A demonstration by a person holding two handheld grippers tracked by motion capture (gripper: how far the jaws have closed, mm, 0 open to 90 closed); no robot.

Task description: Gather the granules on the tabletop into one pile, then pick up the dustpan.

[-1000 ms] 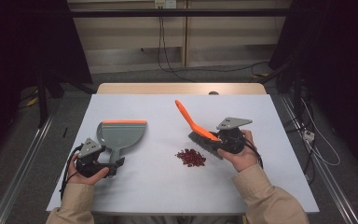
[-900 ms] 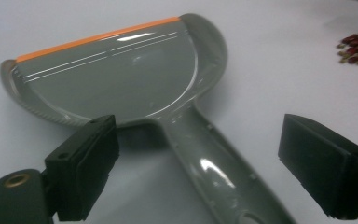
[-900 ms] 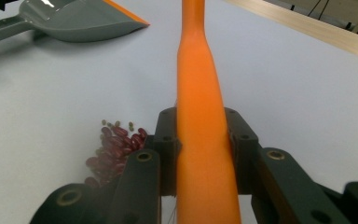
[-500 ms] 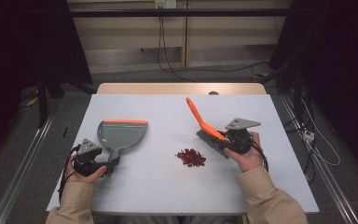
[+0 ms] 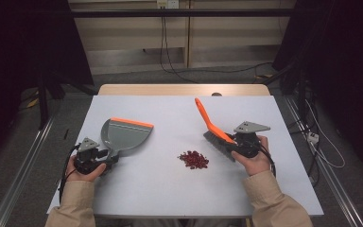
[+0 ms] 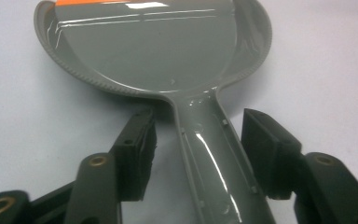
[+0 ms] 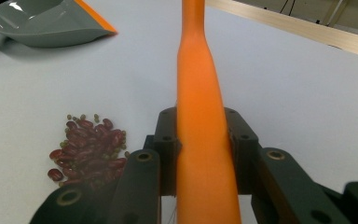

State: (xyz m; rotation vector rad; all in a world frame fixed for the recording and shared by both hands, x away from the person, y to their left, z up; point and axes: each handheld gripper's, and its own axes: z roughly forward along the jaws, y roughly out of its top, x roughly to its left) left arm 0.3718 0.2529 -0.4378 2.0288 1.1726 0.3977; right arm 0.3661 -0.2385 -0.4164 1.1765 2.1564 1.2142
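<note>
right gripper [image 7: 200,154]: clamped on glossy orange brush [image 5: 211,125], long axis toward 11 o'clock. red beans [image 5: 194,159]: heaped, at 9 o'clock of it. left gripper [image 6: 198,140]: jaws just closing, apart, smooth grey dustpan [image 5: 125,135] handle between, orange lip toward 1 o'clock.

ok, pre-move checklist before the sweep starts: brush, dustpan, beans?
1. Right gripper clamped on the brush handle: ok.
2. Left gripper gripping the dustpan handle: not ok. The jaws have just been closing with the handle between them, but gaps show on both sides.
3. Dustpan flat on the table: ok.
4. Beans in one pile between brush and dustpan: ok.
5. Dustpan's orange lip facing the pile: not ok, it points away from the person.
6. Bristles touching the table: cannot tell.
</note>
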